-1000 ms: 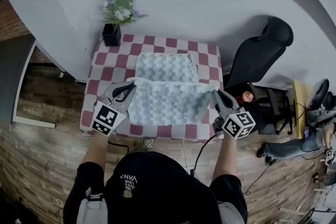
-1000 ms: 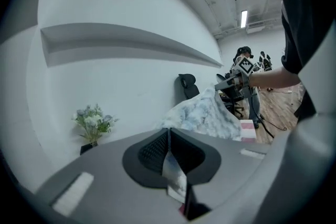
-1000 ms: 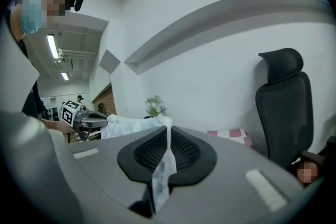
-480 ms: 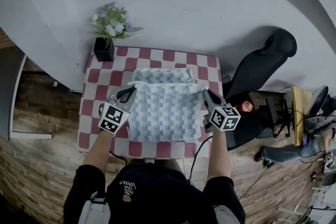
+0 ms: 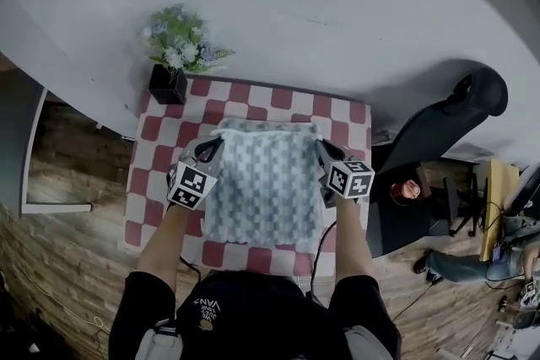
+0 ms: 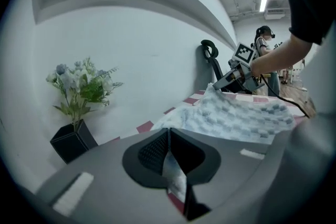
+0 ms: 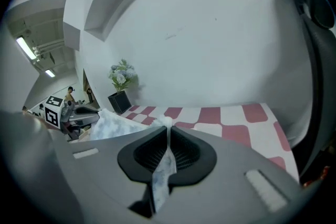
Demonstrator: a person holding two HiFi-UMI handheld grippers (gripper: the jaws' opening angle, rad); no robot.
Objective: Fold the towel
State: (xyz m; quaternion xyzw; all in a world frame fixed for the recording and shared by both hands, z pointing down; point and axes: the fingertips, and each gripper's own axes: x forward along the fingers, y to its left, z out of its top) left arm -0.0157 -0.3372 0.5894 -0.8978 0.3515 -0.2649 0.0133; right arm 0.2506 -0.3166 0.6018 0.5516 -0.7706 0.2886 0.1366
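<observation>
first fold almost laid, corners not yet released
the pale blue-and-white waffle towel (image 5: 263, 181) lies doubled on the red-and-white checked bench (image 5: 160, 181); the left tool (image 5: 216, 145) and right tool (image 5: 321, 147) each pinch a top-layer corner tight at its far edge. letting go and, i judge, a further fold remain.

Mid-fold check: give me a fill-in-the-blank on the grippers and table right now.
The left gripper and right gripper both have jaws shut on the ____.
The tablecloth is checked red and ____.
The flowers stand in a ____ pot at its far-left corner.
Missing words: towel; white; black.
</observation>
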